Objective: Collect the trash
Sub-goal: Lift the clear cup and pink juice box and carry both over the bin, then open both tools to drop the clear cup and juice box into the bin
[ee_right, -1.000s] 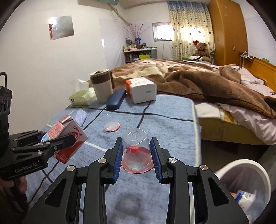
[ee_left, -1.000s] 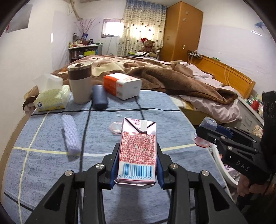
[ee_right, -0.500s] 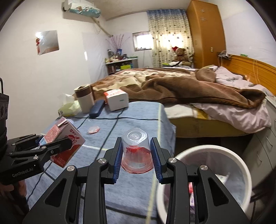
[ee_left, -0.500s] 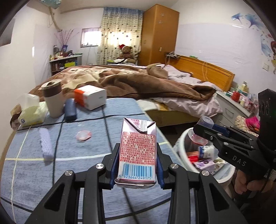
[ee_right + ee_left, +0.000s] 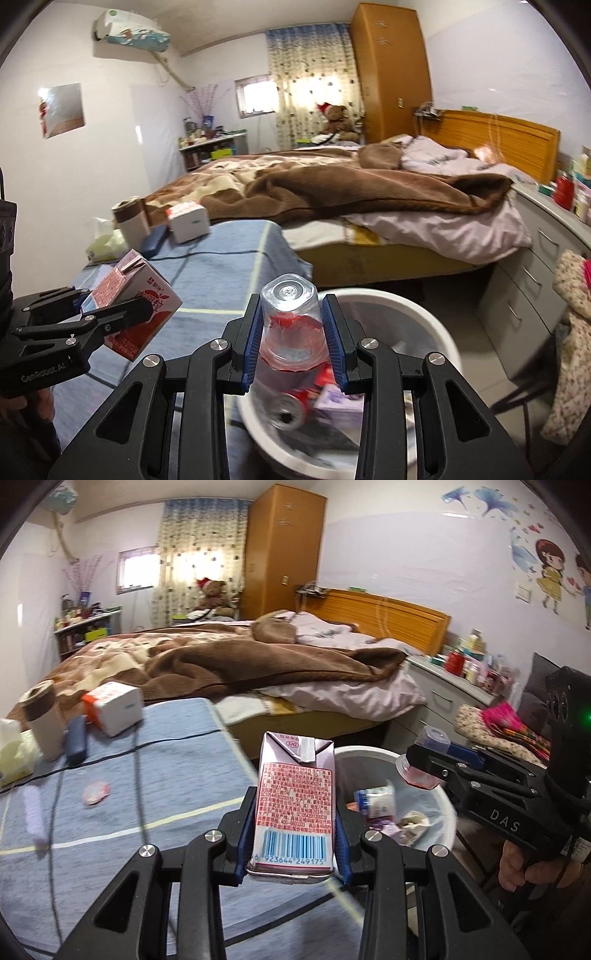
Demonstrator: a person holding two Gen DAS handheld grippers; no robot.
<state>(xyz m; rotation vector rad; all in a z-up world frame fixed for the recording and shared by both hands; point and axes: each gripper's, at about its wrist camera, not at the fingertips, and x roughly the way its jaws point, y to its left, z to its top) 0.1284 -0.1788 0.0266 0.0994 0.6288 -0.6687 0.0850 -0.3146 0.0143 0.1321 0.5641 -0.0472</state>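
Bedroom, with a bed (image 5: 229,664) under a brown blanket (image 5: 332,184) at 12 o'clock and an orange wardrobe (image 5: 282,550) behind. Blue-covered bench (image 5: 147,775) at 9 o'clock in the left view, carrying a white box (image 5: 112,709), mug (image 5: 42,722), dark case (image 5: 76,740), tissue pack (image 5: 13,753), and a small pink lid (image 5: 96,793) lying flat. White bin (image 5: 417,317) just beside the bench edge, at 3 o'clock of the left view and at 6 o'clock below the right tool; inside, a can (image 5: 290,410), a purple pack (image 5: 340,404) and crumpled wrappers (image 5: 412,821).

Left tool (image 5: 294,834) clenched on a carton (image 5: 295,805), held upright, barcode toward the camera, near the bench edge and just beside the bin rim; seen from the right view at 9 o'clock, tilted. Right tool (image 5: 293,343) clenched on a clear cup (image 5: 291,325), upside down with red residue inside, held over the bin opening; from the left view at 3 o'clock, above the bin's far rim.
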